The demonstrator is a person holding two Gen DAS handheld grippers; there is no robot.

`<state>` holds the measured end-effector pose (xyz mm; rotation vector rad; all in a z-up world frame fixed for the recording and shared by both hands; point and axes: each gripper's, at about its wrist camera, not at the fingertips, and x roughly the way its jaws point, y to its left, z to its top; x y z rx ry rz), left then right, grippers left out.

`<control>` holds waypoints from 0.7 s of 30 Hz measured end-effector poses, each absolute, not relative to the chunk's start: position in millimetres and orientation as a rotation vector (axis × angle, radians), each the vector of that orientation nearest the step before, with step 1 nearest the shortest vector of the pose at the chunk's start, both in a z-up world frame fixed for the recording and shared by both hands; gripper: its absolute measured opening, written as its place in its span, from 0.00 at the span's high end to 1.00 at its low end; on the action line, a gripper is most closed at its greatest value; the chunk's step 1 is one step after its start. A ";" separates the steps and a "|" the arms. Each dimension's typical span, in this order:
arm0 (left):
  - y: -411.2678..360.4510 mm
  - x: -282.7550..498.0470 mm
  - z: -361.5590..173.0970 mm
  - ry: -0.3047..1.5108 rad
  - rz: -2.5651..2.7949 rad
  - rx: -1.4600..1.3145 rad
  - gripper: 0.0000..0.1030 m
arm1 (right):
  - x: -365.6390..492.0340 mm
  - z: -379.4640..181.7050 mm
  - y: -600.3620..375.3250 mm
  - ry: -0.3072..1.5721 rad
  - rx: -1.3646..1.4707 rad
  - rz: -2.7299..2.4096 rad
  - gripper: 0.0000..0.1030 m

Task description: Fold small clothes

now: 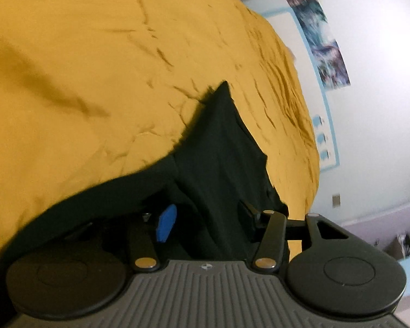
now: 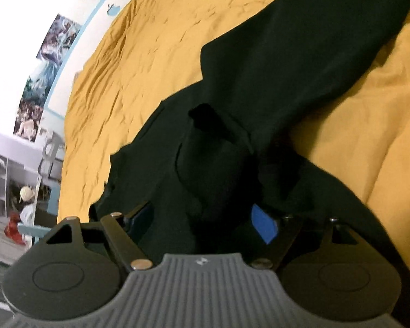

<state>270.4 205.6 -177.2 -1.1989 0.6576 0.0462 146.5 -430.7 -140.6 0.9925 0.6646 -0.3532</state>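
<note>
We see both grippers' jaws spread. The left gripper (image 1: 207, 218) has dark cloth (image 1: 221, 147) lying between its jaws, unpinched. The right gripper (image 2: 205, 218) likewise straddles the cloth (image 2: 287, 63), which sprawls on the yellow bedspread (image 1: 95, 54).
</note>
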 end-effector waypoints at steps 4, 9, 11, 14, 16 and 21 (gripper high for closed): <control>200.9 263.1 -171.0 0.709 0.074 -1.219 0.44 | 157.4 -136.1 -419.6 0.688 0.910 -0.358 0.27; 196.3 232.4 -158.1 0.716 0.186 -1.120 0.44 | 155.9 -139.0 -414.9 0.682 0.905 -0.365 0.27; 196.1 234.5 -159.4 0.710 0.206 -1.110 0.43 | 154.2 -140.4 -415.4 0.675 0.916 -0.361 0.26; 198.9 242.9 -161.9 0.680 0.238 -1.121 0.43 | 154.2 -142.9 -415.7 0.673 0.904 -0.369 0.26; 202.7 248.3 -167.2 0.652 0.252 -1.173 0.43 | 154.4 -145.3 -418.4 0.660 0.924 -0.371 0.26; 208.5 253.2 -173.4 0.608 0.249 -1.255 0.43 | 151.7 -146.6 -426.0 0.633 0.988 -0.358 0.22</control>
